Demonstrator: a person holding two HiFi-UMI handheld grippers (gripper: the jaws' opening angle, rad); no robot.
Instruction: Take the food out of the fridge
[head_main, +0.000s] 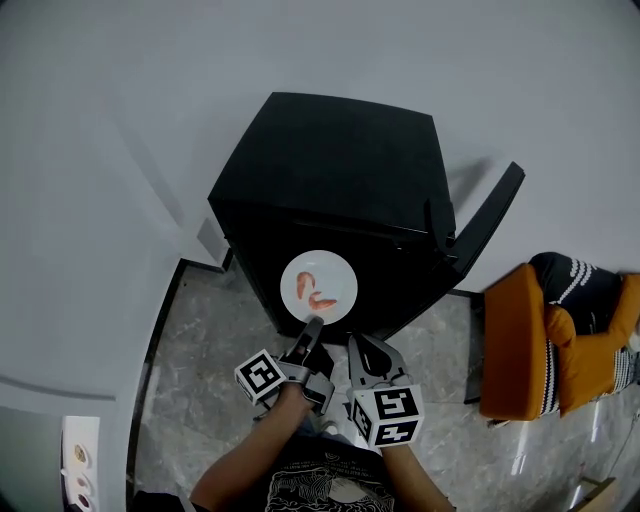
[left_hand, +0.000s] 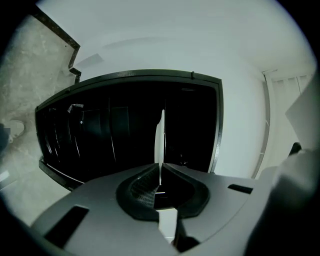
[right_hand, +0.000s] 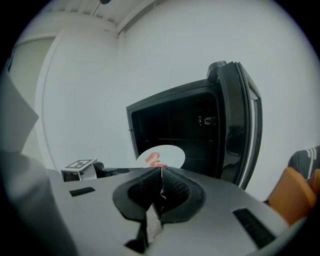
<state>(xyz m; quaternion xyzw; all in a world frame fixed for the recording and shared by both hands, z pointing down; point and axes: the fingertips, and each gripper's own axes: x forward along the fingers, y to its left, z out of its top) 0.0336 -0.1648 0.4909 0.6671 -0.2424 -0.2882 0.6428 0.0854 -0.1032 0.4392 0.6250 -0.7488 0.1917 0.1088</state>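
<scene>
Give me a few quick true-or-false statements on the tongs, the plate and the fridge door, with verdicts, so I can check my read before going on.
1. The left tongs are clamped on the rim of the white plate. True.
2. The right tongs grip the plate too. False: they are shut on nothing, beside the left ones.
3. The fridge door is closed. False: it stands open at the right of the black fridge in the head view.
4. Reddish-orange food lies on the plate. True.
</scene>
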